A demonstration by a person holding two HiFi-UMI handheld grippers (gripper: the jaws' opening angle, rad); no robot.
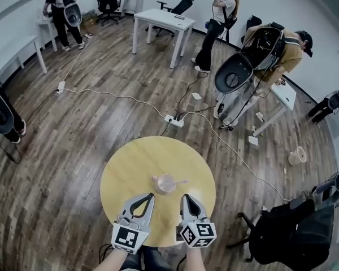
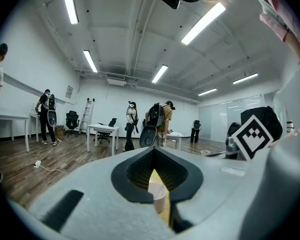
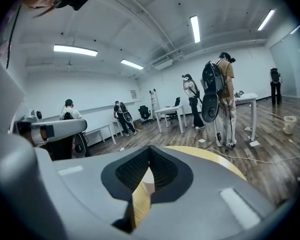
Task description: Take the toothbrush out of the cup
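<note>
Toothbrush (image 1: 179,182) in cup (image 1: 164,183) on table (image 1: 130,168); left tongs (image 1: 151,196), right tongs (image 1: 185,197) closed.

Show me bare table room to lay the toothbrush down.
Bare: the far half of the table, beyond the cup, and the left side between cup and rim. Crowded: the near edge, where the left gripper and right gripper sit close to the cup; the toothbrush juts right.
</note>
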